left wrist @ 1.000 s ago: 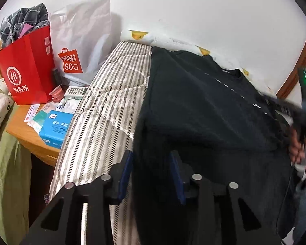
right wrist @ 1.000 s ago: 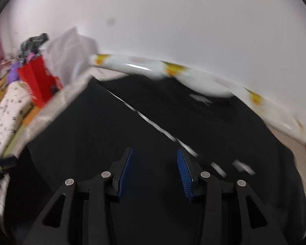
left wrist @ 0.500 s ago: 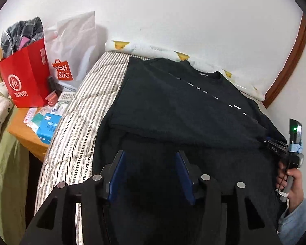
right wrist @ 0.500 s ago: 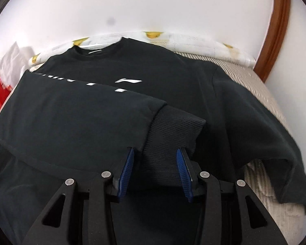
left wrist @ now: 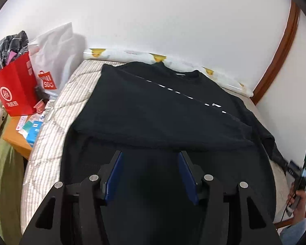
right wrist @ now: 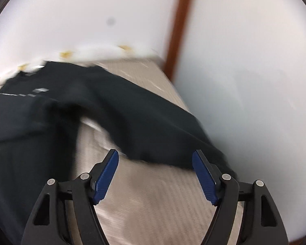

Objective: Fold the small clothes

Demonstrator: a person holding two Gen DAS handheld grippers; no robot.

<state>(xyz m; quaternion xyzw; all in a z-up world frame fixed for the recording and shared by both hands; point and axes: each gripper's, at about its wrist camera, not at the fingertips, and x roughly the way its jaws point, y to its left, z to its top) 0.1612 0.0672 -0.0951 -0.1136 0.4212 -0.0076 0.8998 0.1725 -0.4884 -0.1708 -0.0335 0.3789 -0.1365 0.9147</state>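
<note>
A black long-sleeved shirt (left wrist: 163, 112) lies spread on the striped bed, one sleeve folded across its chest. My left gripper (left wrist: 150, 157) is open and empty, above the shirt's lower body. In the blurred right wrist view, my right gripper (right wrist: 155, 156) is open wide and empty above the bed, with the free right sleeve (right wrist: 153, 126) just ahead of its fingertips. The right gripper also shows in the left wrist view (left wrist: 302, 171) at the far right, held in a hand beside the sleeve's end.
The striped mattress (left wrist: 57, 126) runs along a white wall with a patterned pillow (left wrist: 132, 54) at the far end. A wooden bedside table (left wrist: 16, 134) on the left holds a red bag (left wrist: 14, 87), a white bag (left wrist: 53, 61) and small boxes. A brown door frame (left wrist: 279, 47) stands at the right.
My left gripper drew back and rose, so more of the shirt shows. My right gripper swung right from the folded cuff to the free right sleeve and opened wider.
</note>
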